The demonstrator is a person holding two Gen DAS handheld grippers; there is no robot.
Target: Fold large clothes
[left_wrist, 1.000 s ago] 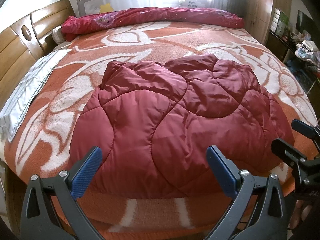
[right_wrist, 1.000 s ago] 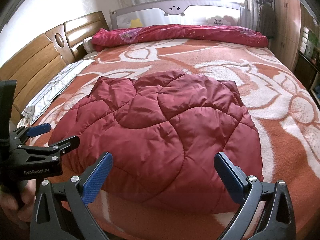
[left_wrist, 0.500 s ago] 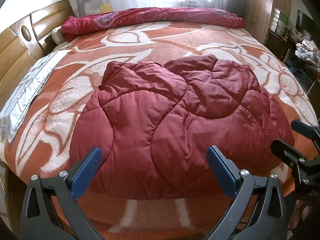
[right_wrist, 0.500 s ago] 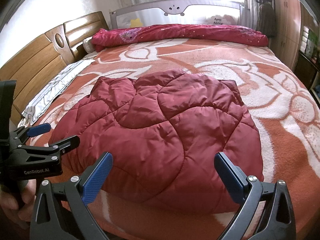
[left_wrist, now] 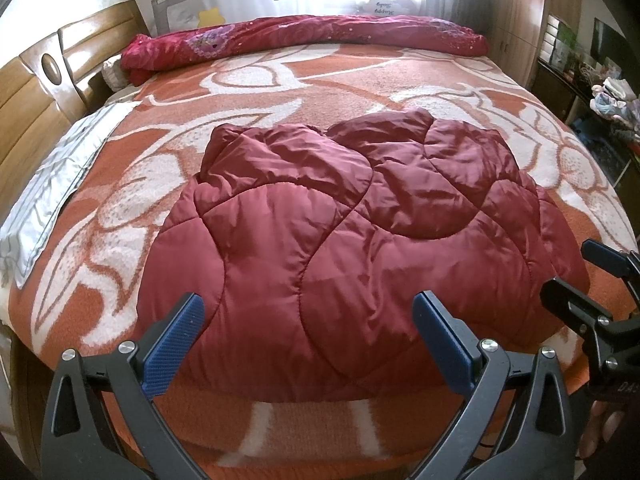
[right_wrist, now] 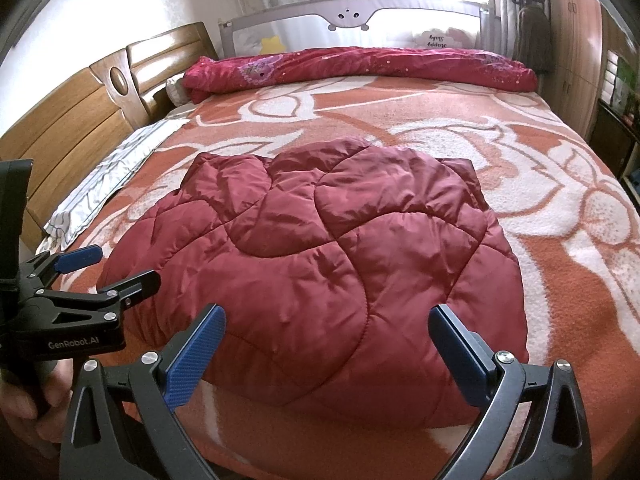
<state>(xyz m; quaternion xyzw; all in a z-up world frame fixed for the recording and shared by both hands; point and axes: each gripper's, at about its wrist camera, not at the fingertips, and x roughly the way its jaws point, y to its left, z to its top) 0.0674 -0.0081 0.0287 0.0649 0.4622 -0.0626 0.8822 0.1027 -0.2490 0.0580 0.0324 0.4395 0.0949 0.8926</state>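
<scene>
Nothing has shifted since a second ago: the folded maroon quilted jacket [left_wrist: 352,240] lies as it did, in a puffy mound on the near half of the bed [left_wrist: 280,100], atop an orange-and-white floral blanket [left_wrist: 132,184], and both tools hover where they were at the bed's near edge. From left to right, a wooden headboard [right_wrist: 72,120] stands by a grey-white pillow strip [right_wrist: 108,180]; a red floral duvet [right_wrist: 360,66] lies rolled along the far side before a grey bed rail [right_wrist: 352,10]. The left hand-held gripper [left_wrist: 306,340] hangs with its blue pads spread wide, empty, just short of the jacket's near hem; seen from the right wrist view, its black body reads "GenRobot.AI". The right hand-held gripper [right_wrist: 326,354] is likewise spread apart, pinching nothing, before the jacket's near right part. The rail's fabric panel bears the words "Happy Baby" in script.
</scene>
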